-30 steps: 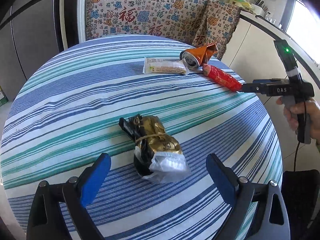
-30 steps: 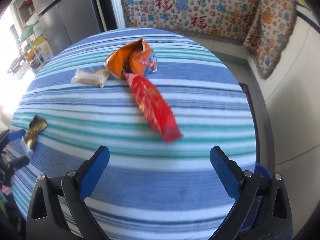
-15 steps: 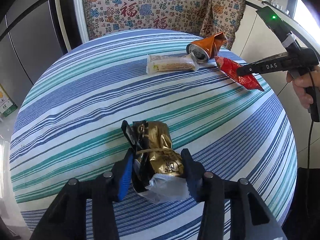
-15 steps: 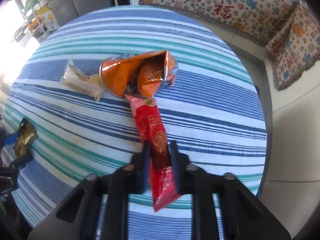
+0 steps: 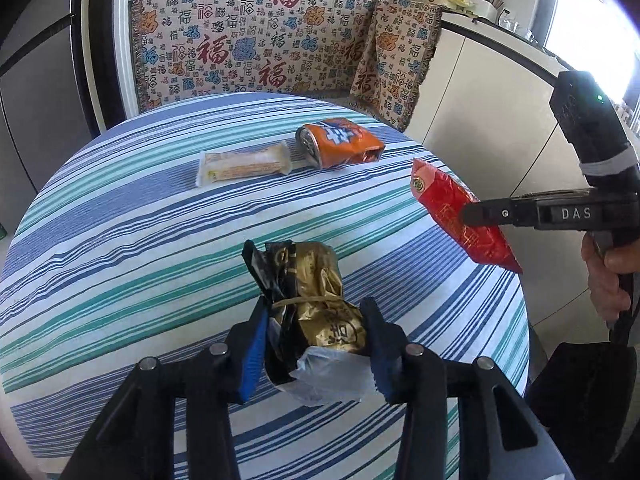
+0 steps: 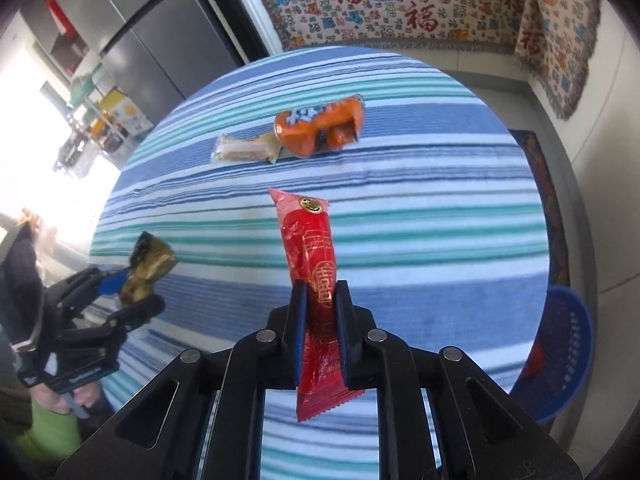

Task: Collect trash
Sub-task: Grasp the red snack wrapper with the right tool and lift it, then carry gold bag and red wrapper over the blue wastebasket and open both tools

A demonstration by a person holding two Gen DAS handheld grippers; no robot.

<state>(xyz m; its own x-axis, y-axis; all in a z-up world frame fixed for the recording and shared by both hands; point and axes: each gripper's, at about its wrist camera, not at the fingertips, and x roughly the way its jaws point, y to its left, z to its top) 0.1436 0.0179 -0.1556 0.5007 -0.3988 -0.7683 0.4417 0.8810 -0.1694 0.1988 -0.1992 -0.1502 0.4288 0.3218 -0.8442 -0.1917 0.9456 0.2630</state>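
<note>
A: What has changed since a second ago?
B: Both tongs have closed. The left gripper (image 5: 316,344) now clamps the gold wrapper (image 5: 320,304); the right gripper (image 6: 320,328) pinches the red packet (image 6: 316,280), lifted off the table (image 5: 120,240).
A: And the rest?
B: The orange bag (image 5: 340,148) and pale bar (image 5: 244,162) lie on the far side, well apart.

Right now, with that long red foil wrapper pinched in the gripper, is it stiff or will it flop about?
The long red foil wrapper probably weighs little: the right gripper pinches it partway along, yet it juts out nearly straight. Its crinkled foil looks slick, so it might slide. The thin loose ends would likely bend when swung.
</note>
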